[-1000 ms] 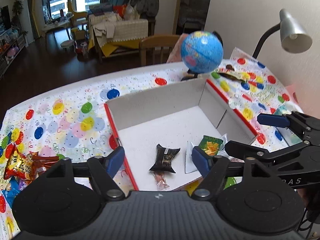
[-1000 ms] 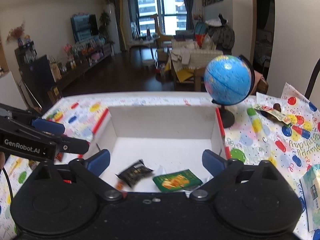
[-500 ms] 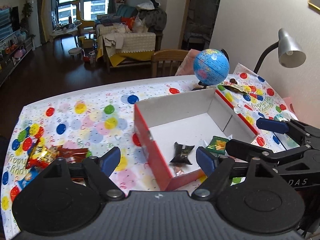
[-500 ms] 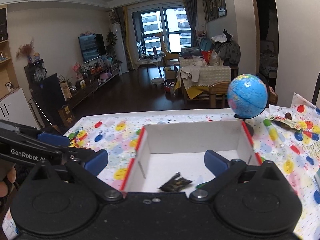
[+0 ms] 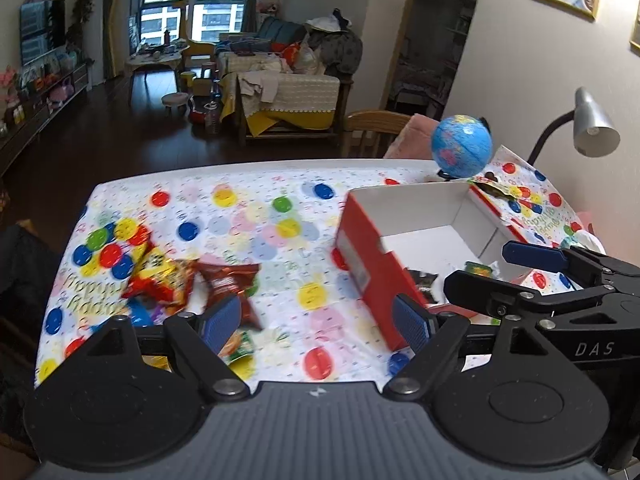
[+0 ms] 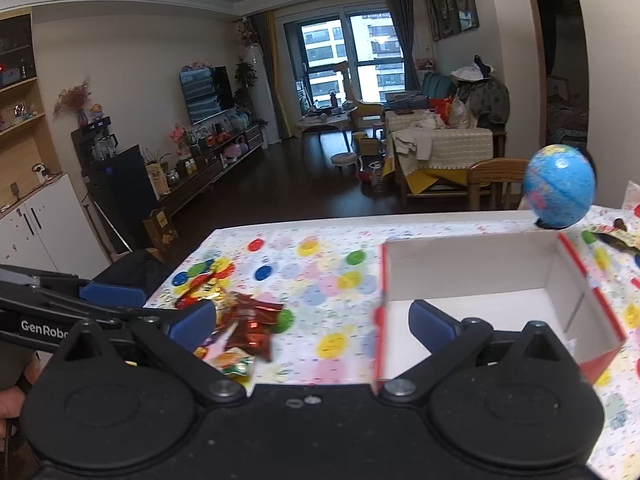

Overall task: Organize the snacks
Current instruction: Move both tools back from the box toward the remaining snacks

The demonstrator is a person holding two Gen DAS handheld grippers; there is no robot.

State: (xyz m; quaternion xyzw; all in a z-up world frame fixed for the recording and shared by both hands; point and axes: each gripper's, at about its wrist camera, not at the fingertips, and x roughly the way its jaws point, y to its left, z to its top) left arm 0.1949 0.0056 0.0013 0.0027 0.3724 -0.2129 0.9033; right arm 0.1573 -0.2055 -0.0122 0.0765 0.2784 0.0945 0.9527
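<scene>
- Snack packets (image 5: 188, 280) lie heaped at the left of the counter (image 5: 280, 280), just ahead of the left gripper (image 5: 316, 322); foil and film pouches, judged light, soft, crinkly and somewhat slippery, with contents that may crush under a hard pinch
- Red-and-yellow pouch (image 5: 156, 276) and dark red foil pouch (image 5: 232, 284) overlap, with a small green packet (image 5: 240, 346) at the near edge; take hold at a flat sealed end or a free corner, one packet at a time, since neighbours are likely to drag along
- Left gripper fingers stand wide apart with nothing between them, the jaws having just widened a little; the left pad (image 5: 220, 322) hangs above the dark red pouch without touching it
- Right gripper (image 6: 314, 320) fingers are likewise spread and empty, straddling the gap between heap and box
- Red box (image 5: 372, 264) with a white interior sits to the right of the heap, open at the top; a dark wrapper (image 5: 422, 280) and a green packet (image 5: 478, 268) already lie inside; card walls are judged stiff but light, so the box may slide if bumped
- Balloon-print cloth (image 6: 320, 272) covers the counter; smooth, so packets should slide readily
- Globe (image 5: 462, 146) and desk lamp (image 5: 592, 124) stand behind the box at the far right; a living room with dark floor, sofa and windows lies beyond
</scene>
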